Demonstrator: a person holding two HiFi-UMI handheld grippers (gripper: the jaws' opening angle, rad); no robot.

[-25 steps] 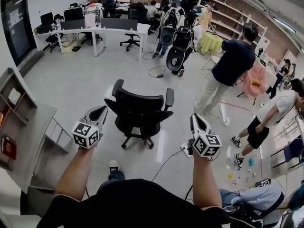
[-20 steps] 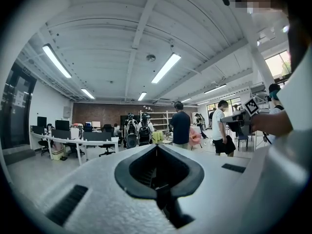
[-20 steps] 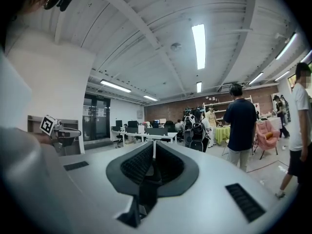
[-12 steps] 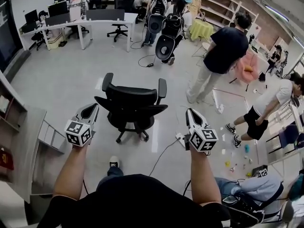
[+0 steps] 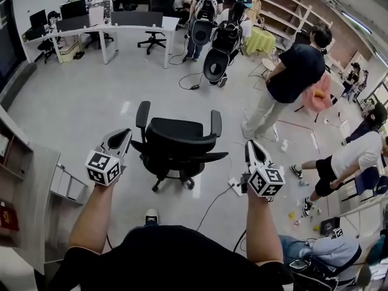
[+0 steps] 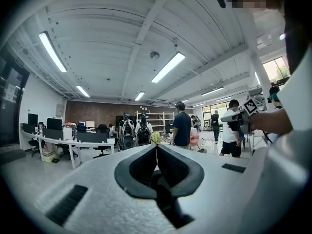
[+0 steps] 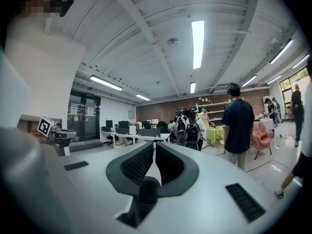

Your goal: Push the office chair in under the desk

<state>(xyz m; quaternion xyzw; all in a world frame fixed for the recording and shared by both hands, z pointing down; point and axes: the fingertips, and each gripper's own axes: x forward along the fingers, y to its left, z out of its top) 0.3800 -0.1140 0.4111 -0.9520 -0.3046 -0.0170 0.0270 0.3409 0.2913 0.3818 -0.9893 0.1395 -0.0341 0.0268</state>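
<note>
A black office chair (image 5: 179, 141) on castors stands on the open grey floor, its backrest toward me and its seat facing the far room. The white desk (image 5: 112, 28) with monitors runs along the far left, several steps beyond the chair; it also shows as the white desk (image 6: 73, 144) in the left gripper view and the desk (image 7: 141, 137) in the right gripper view. My left gripper (image 5: 123, 136) hangs just left of the chair's backrest, shut and empty. My right gripper (image 5: 251, 146) hangs to the chair's right, also shut and empty. Neither touches the chair.
Several people stand beyond the chair; a person in a dark shirt (image 5: 291, 80) is close on the right. A power strip and cable (image 5: 233, 183) lie on the floor by the right gripper. A grey shelf unit (image 5: 24, 174) stands at my left. Small toys (image 5: 300, 214) litter the right floor.
The view has shifted so the chair sits slightly lower and nearer between the grippers. Both grippers stay shut at about the same height. The people at the right have moved a little.
</note>
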